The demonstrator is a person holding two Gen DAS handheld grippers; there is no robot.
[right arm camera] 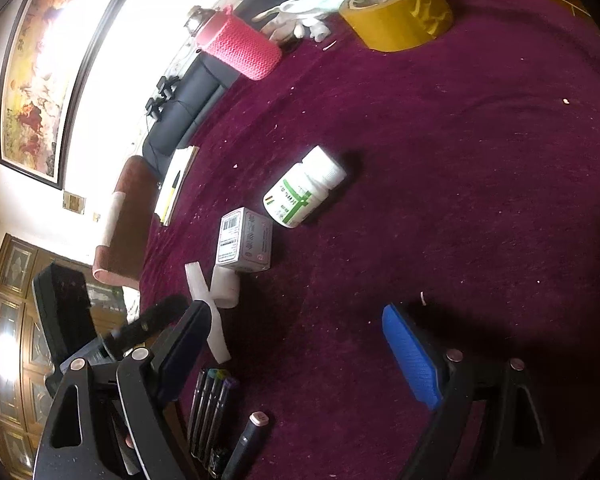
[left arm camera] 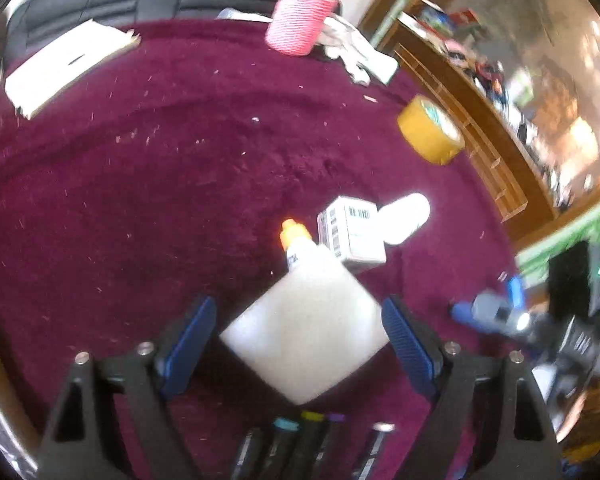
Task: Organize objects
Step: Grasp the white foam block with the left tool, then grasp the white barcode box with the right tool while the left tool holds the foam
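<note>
My left gripper (left arm camera: pixel 298 320) holds a white glue bottle (left arm camera: pixel 306 336) with an orange cap (left arm camera: pixel 294 232) between its blue pads (left arm camera: pixel 406 340) above the maroon carpet (left arm camera: pixel 160 200). A small white barcoded box (left arm camera: pixel 352 232) and a white pill bottle (left arm camera: pixel 404 218) lie just ahead. Several markers (left arm camera: pixel 300 448) lie below. My right gripper (right arm camera: pixel 296 344) is open and empty over the carpet (right arm camera: pixel 460 160). In the right wrist view I see the box (right arm camera: pixel 244 246), the green-labelled pill bottle (right arm camera: pixel 304 188), the glue bottle (right arm camera: pixel 212 300) and the markers (right arm camera: pixel 212 416).
A yellow tape roll (left arm camera: pixel 430 130) (right arm camera: pixel 396 10) lies on the carpet. A pink knitted holder (left arm camera: pixel 302 12) (right arm camera: pixel 240 46), white gloves (right arm camera: pixel 296 20) and a notepad (left arm camera: pixel 68 66) (right arm camera: pixel 176 184) sit farther off. A wooden shelf (left arm camera: pixel 480 128) borders the carpet.
</note>
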